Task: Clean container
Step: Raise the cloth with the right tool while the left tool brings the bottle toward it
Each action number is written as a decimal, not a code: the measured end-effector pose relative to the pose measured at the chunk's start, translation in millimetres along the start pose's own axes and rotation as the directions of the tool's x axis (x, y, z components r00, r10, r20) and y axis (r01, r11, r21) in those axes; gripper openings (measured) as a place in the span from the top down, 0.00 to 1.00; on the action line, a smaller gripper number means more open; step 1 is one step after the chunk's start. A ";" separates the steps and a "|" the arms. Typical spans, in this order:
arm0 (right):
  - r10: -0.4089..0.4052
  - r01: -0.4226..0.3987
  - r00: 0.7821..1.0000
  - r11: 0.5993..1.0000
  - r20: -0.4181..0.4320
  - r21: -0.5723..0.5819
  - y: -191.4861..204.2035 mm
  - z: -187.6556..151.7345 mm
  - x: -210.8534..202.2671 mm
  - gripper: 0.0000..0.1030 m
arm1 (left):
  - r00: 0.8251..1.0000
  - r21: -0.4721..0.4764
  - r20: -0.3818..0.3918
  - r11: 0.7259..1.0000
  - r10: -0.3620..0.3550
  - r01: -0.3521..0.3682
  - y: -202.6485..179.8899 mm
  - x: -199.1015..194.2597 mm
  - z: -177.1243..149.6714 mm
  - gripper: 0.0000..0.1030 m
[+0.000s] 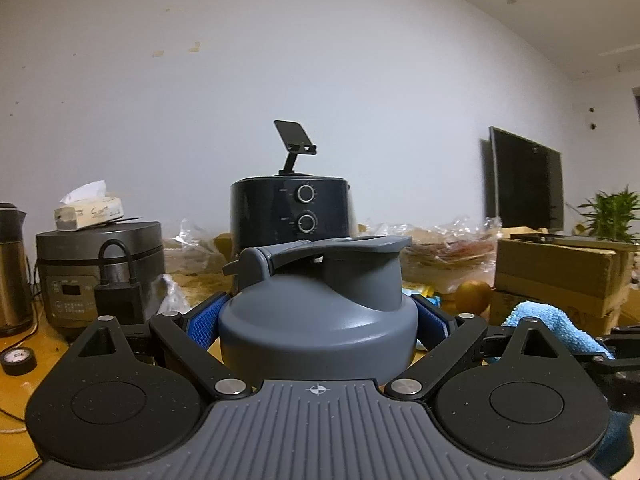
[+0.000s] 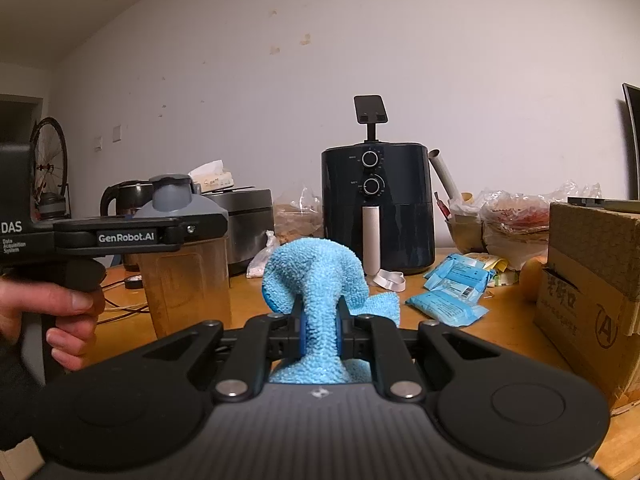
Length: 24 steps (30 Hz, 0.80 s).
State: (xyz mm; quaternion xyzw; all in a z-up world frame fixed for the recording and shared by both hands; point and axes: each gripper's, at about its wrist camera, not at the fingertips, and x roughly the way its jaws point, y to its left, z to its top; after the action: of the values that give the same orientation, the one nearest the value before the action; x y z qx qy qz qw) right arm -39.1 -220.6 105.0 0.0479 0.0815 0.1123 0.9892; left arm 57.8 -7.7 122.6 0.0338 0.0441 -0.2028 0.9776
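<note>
Now:
L gripper [image 1: 318, 320]: blue pads squeeze the gray lid of the container [image 2: 188, 276], held up over the table [image 2: 460, 320].
R gripper [image 2: 319, 322]: shut tight on blue cloth [image 2: 316, 276], just beside container.

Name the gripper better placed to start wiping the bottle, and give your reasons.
Right. The right gripper is already shut on the blue cloth, with the bottle just beside it. The left gripper is clamped around the bottle's grey lid, steadying it.
</note>
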 end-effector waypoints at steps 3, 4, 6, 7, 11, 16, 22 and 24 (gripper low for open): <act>0.004 -0.004 1.000 1.000 0.002 0.002 -0.3 0.1 -1.0 0.95 | 0.999 0.003 0.010 1.000 -0.031 0.031 3.5 -0.3 -2.1 0.08; 0.004 -0.004 1.000 1.000 0.003 0.002 -0.5 0.1 -1.2 0.95 | 0.999 0.005 0.014 0.999 -0.041 0.041 4.7 -0.5 -2.8 0.07; 0.006 -0.006 1.000 1.000 0.006 0.002 -0.9 -0.1 -2.1 0.95 | 0.998 0.008 0.020 0.998 -0.064 0.064 7.2 -0.6 -3.9 0.07; 0.006 -0.006 1.000 1.000 0.007 0.003 -1.3 0.0 -2.2 0.95 | 0.997 0.009 0.021 0.997 -0.076 0.075 8.7 -0.4 -4.3 0.07; 0.011 -0.011 1.000 1.000 0.009 0.005 -2.8 -0.5 -2.7 0.95 | 0.990 0.012 0.026 0.991 -0.137 0.137 16.1 0.9 -5.7 0.07; 0.019 -0.020 1.000 1.000 0.010 0.006 -3.2 -2.5 -2.9 0.95 | 0.979 0.017 0.023 0.979 -0.202 0.202 24.1 2.8 -5.9 0.08; 0.032 -0.032 0.999 0.999 0.015 0.006 -2.1 -3.2 -4.3 0.95 | 0.965 0.021 0.020 0.965 -0.263 0.263 32.5 4.4 -7.7 0.08; 0.038 -0.038 0.999 0.999 0.020 0.002 -1.6 -3.3 -5.2 0.95 | 0.959 0.021 0.020 0.959 -0.283 0.282 35.7 5.8 -8.5 0.08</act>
State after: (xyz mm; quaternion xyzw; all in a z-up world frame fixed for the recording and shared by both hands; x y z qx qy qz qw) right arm -44.3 -223.1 102.4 0.0519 0.0709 0.1306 0.9875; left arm 76.7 23.4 115.3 0.0336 0.0354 -0.3410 0.9388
